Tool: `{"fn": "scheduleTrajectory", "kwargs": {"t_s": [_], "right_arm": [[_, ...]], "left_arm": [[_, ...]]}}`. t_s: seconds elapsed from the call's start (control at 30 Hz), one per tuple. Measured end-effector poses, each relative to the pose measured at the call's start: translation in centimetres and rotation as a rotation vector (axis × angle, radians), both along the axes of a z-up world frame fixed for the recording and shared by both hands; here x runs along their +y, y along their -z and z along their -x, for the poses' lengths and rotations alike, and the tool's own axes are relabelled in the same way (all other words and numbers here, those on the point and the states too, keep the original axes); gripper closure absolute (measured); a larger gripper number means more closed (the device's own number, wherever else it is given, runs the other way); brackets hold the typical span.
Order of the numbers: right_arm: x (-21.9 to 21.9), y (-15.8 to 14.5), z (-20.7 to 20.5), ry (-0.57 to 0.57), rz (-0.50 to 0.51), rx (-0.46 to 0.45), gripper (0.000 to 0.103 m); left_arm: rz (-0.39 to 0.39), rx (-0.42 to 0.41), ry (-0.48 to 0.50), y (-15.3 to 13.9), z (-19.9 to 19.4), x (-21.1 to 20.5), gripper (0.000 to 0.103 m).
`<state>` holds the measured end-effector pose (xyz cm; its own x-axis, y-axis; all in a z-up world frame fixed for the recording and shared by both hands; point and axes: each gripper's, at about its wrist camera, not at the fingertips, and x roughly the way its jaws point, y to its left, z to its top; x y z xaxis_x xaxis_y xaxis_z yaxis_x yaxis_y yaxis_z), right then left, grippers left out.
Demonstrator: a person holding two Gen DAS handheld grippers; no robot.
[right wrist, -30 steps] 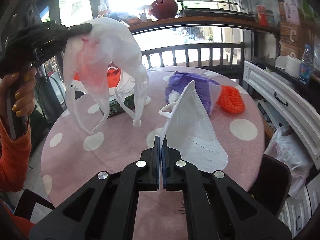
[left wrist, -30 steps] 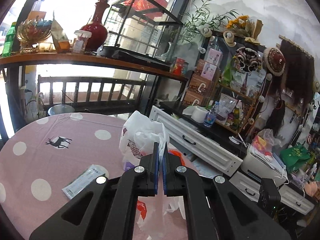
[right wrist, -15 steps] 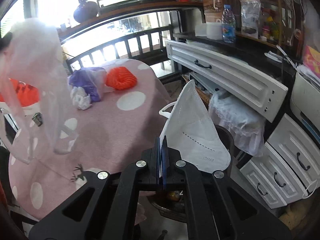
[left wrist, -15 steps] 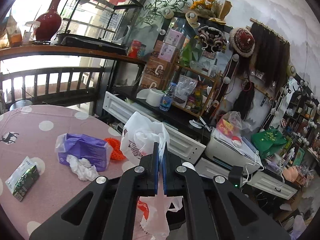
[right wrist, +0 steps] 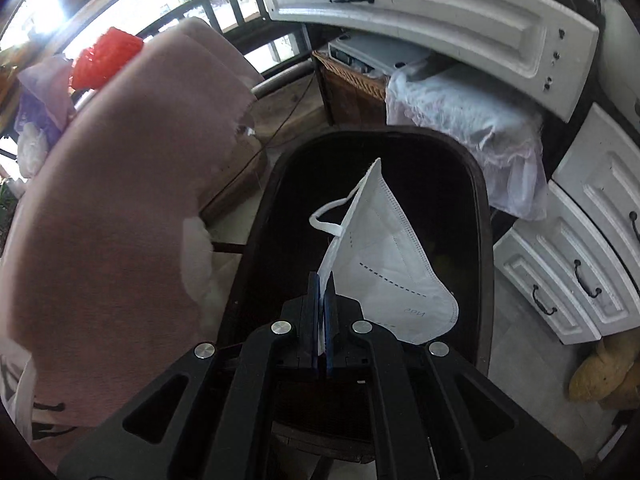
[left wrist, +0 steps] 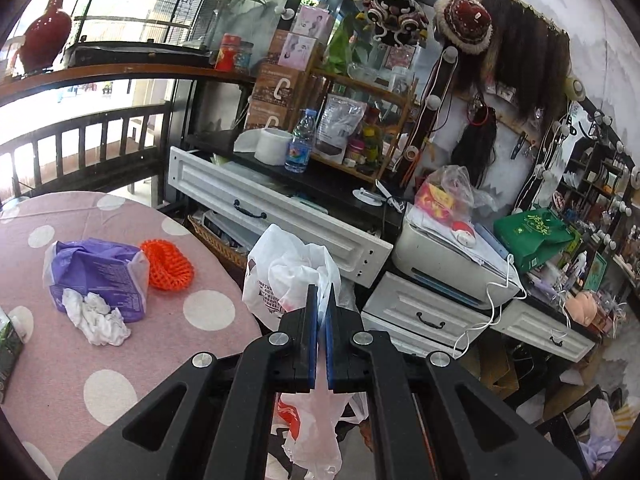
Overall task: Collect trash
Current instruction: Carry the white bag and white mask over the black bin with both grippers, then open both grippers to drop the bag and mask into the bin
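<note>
In the left wrist view my left gripper (left wrist: 319, 292) is shut on a white plastic bag (left wrist: 286, 276) with red print, which hangs beyond the edge of the pink dotted table (left wrist: 120, 344). On that table lie a purple tissue pack (left wrist: 96, 272), a crumpled white tissue (left wrist: 98, 318) and an orange net (left wrist: 168, 266). In the right wrist view my right gripper (right wrist: 322, 280) is shut on a white folded face mask (right wrist: 384, 264). The mask hangs over the dark opening of a black bin (right wrist: 484, 216) beside the table.
White drawer units (right wrist: 580, 240) stand to the right of the bin, and a wicker basket (right wrist: 344, 84) and a white cloth (right wrist: 472, 120) lie behind it. A printer (left wrist: 448, 268) and cluttered shelves (left wrist: 360, 120) fill the far side. A dark wrapper (left wrist: 6, 344) lies at the table's left edge.
Both grippers swung away from the table top toward the cabinets. The right one dropped and tipped downward, bringing the mask from above the table to above the black bin.
</note>
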<state>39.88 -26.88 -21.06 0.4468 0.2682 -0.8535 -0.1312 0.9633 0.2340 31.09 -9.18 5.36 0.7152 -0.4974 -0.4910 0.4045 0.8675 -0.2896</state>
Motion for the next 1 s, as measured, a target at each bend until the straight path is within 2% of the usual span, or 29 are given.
{"fn": "scheduleTrajectory", "kwargs": {"t_s": [0.1, 0.17, 0.2, 0.4, 0.43, 0.47, 0.53, 0.77, 1.0], "right_arm": [[0.1, 1.9, -0.3, 0.013, 0.025, 0.037, 0.092], [0.0, 2.5, -0.2, 0.021, 0.053, 0.043, 0.057], [-0.1, 2.4, 0.0, 0.026, 0.06, 0.025, 0.052], [-1.4, 1.8, 1.5, 0.051, 0.084, -0.002, 0.049], [-1.8, 1.5, 1.9, 0.062, 0.099, -0.008, 0.046], [-2.2, 1.3, 2.2, 0.07, 0.109, -0.016, 0.033], [-3.1, 0.6, 3.4, 0.092, 0.146, -0.048, 0.025], [-7.8, 0.4, 6.2, 0.175, 0.349, -0.079, 0.025], [-13.0, 0.5, 9.5, 0.279, 0.294, -0.069, 0.025]], "left_arm": [[-0.015, 0.028, 0.021, 1.0, -0.8, -1.2, 0.099], [-0.027, 0.048, 0.032, 1.7, -1.3, -2.0, 0.099], [-0.033, 0.059, 0.037, 2.2, -1.5, -2.3, 0.099], [-0.07, 0.107, 0.047, 4.4, -2.7, -3.6, 0.099], [-0.077, 0.112, 0.048, 4.7, -2.9, -3.8, 0.099], [-0.089, 0.114, 0.048, 5.0, -3.0, -4.1, 0.099], [-0.12, 0.126, 0.05, 5.9, -3.5, -4.9, 0.099], [-0.203, 0.185, 0.045, 9.2, -5.7, -7.8, 0.099], [-0.27, 0.237, 0.049, 12.2, -7.5, -10.7, 0.099]]}}
